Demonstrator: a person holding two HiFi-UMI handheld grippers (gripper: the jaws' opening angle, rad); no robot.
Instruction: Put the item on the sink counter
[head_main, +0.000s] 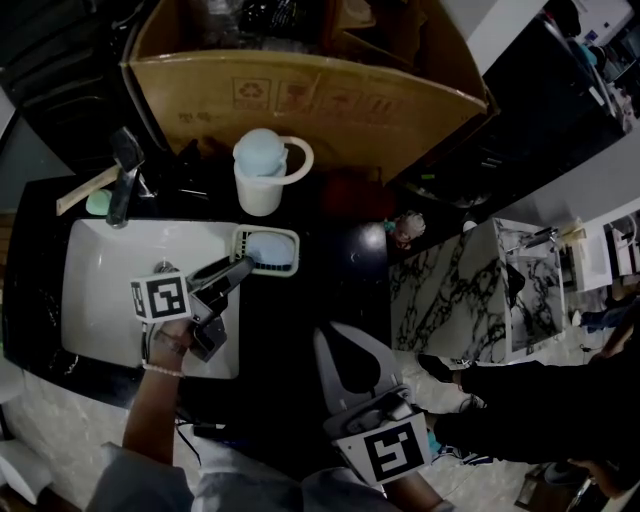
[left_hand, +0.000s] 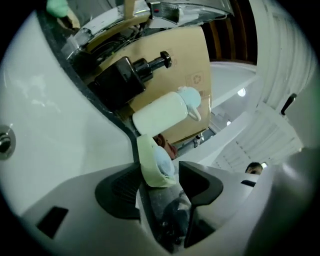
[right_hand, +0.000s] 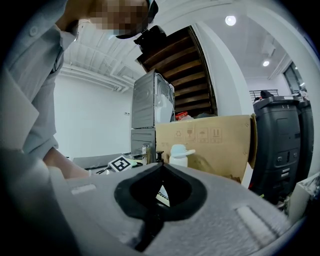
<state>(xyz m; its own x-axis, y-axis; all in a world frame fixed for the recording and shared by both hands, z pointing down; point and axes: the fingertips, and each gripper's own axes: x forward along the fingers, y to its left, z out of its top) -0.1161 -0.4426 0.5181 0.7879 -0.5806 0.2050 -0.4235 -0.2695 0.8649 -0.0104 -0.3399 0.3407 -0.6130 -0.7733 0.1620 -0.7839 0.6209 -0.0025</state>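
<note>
A pale rectangular soap dish (head_main: 266, 251) holding a light blue bar rests on the black sink counter (head_main: 345, 260), just right of the white basin (head_main: 110, 285). My left gripper (head_main: 238, 268) reaches to the dish's near edge. In the left gripper view the dish (left_hand: 156, 162) stands between the jaws of the left gripper (left_hand: 160, 176). It lies against the left jaw, with a gap at the right jaw, so the gripper is open. My right gripper (head_main: 335, 350) hangs low at the front, over the dark counter edge. Its jaws (right_hand: 160, 167) are shut with nothing between them.
A white mug (head_main: 262, 172) with a blue top stands behind the dish. The faucet (head_main: 125, 175) and a green lump (head_main: 97, 203) sit at the basin's back left. A large cardboard box (head_main: 300, 95) stands behind the counter, and a marbled cabinet (head_main: 450, 290) is at the right.
</note>
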